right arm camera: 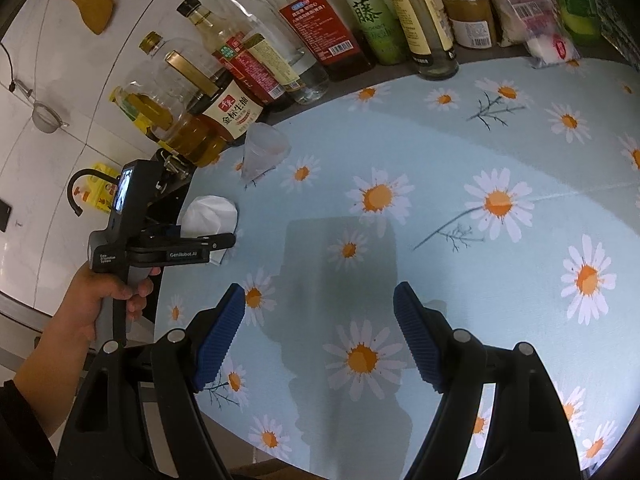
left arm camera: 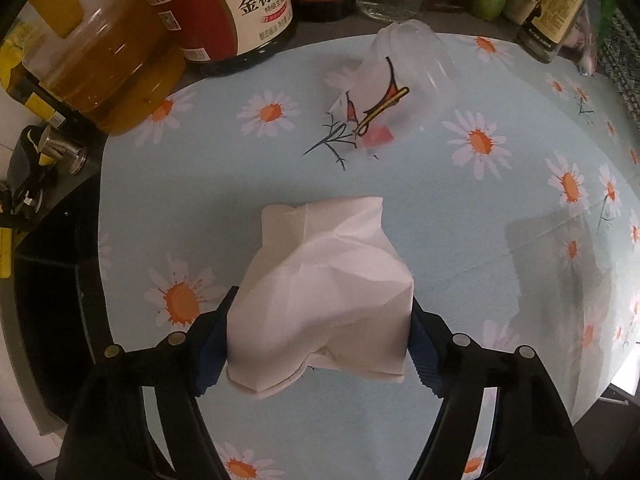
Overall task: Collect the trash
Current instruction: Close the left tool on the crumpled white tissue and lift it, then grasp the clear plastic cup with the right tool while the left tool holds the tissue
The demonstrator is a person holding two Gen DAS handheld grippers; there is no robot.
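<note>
Gripping a crumpled tissue [left arm camera: 320, 292]: left gripper [left arm camera: 320, 344] points straight down, both blue pads against the tissue's sides, jaws roughly half closed, paper bunched up between them. Set that way because soft paper on a flat cloth is most easily pinched from above.

Tissue sits at the near left of the daisy cloth [left arm camera: 480, 208], close to the cloth's left edge, still on the surface as far as can be judged. Seen from the right wrist view as a white lump [right arm camera: 210, 214] under the left tool, with a hand [right arm camera: 100, 300] on its handle.

Clear plastic cup [left arm camera: 400, 92] lies tipped on its side farther off, near the bottles [left arm camera: 240, 12]; likely the next piece of trash.

Right gripper [right arm camera: 320, 340] held over bare cloth at the near side, jaws wide, nothing between them. Probably kept clear and ready for the cup.

No bin in view.
</note>
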